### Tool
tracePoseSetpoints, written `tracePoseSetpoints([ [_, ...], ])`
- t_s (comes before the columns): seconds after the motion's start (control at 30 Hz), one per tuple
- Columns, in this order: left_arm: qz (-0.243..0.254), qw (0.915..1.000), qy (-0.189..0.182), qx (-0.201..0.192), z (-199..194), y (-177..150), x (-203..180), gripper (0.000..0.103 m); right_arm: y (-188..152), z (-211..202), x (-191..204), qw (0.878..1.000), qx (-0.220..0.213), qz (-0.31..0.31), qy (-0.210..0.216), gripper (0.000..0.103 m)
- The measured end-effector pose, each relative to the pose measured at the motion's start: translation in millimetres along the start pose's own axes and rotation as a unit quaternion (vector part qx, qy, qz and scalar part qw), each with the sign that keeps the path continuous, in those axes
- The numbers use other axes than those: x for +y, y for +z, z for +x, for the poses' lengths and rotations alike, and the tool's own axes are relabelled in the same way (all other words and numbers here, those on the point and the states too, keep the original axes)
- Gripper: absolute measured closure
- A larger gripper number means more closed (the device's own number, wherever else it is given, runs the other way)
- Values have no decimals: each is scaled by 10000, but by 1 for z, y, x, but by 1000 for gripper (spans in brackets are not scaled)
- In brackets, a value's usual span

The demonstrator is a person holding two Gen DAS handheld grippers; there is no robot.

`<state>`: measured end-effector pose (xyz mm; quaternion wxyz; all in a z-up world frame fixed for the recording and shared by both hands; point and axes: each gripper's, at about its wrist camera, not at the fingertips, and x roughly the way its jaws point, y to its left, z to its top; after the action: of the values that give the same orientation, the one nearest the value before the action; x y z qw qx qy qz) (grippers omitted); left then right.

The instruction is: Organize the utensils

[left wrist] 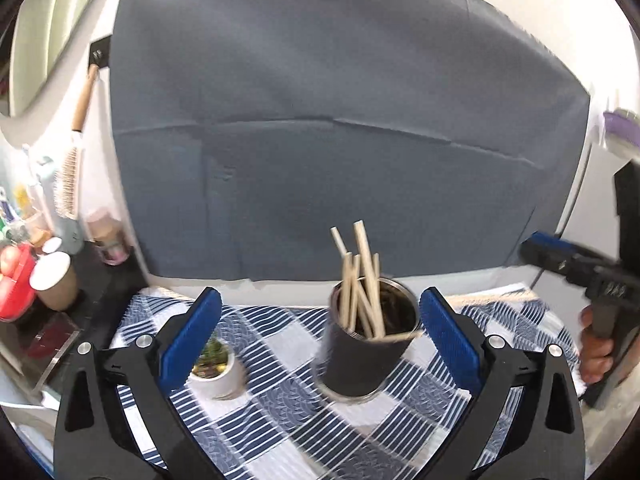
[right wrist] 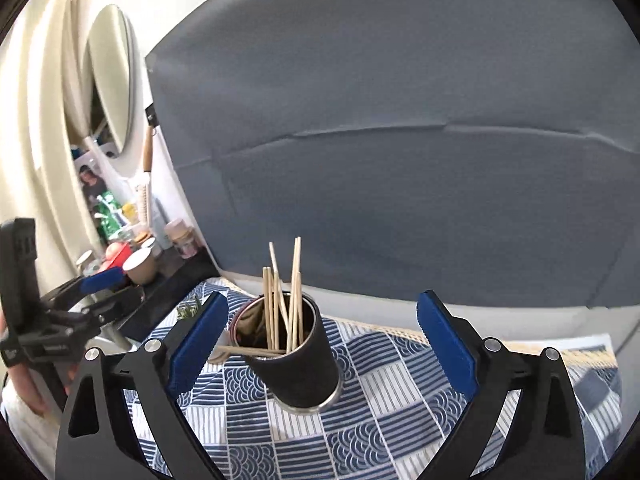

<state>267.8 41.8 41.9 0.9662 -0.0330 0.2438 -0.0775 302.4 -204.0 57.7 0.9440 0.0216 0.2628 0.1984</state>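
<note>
Wooden chopsticks (right wrist: 280, 304) stand bunched in an upright dark cup (right wrist: 298, 364), one seemingly lying across its rim.

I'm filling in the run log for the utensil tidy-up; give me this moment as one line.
left claw: open, empty | right claw: open, empty | chopsticks: in black cup, one lying across rim | cup: upright on checked cloth

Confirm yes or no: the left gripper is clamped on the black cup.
No: the left gripper stands wide open, its blue pads clear of the black cup holding the chopsticks.

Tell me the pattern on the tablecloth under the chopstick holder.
Blue-and-white patchwork of stripes and wave motifs on the tablecloth, clearest in the right wrist view.
</note>
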Motion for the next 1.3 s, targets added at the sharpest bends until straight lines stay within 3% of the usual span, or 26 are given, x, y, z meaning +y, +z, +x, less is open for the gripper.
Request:
tracePoseSetpoints([
  [0.33,128,9997,-226,-12,-31,-17,33,6,-30,-34,61,9971,52,-523,-559,10],
  [0.57,75,9997,-200,85,-39,-28,60,6,-48,-51,89,9970,-169,-332,-674,8],
  [0.67,190,9998,-8,85,-44,-36,66,6,-57,-55,93,9965,-132,-214,-803,8],
  [0.87,376,9990,248,82,-56,-55,64,6,-82,-65,101,9958,-38,-28,-916,8],
  [1.03,475,9983,312,115,-71,-73,54,6,-111,-77,112,9918,101,-186,-1261,8],
  [1.17,269,9978,572,202,-88,-87,42,6,-130,-94,114,9905,248,-172,-1338,8],
  [1.3,223,9990,358,164,-110,-93,27,6,-140,-114,111,9908,338,-128,-1306,8],
])
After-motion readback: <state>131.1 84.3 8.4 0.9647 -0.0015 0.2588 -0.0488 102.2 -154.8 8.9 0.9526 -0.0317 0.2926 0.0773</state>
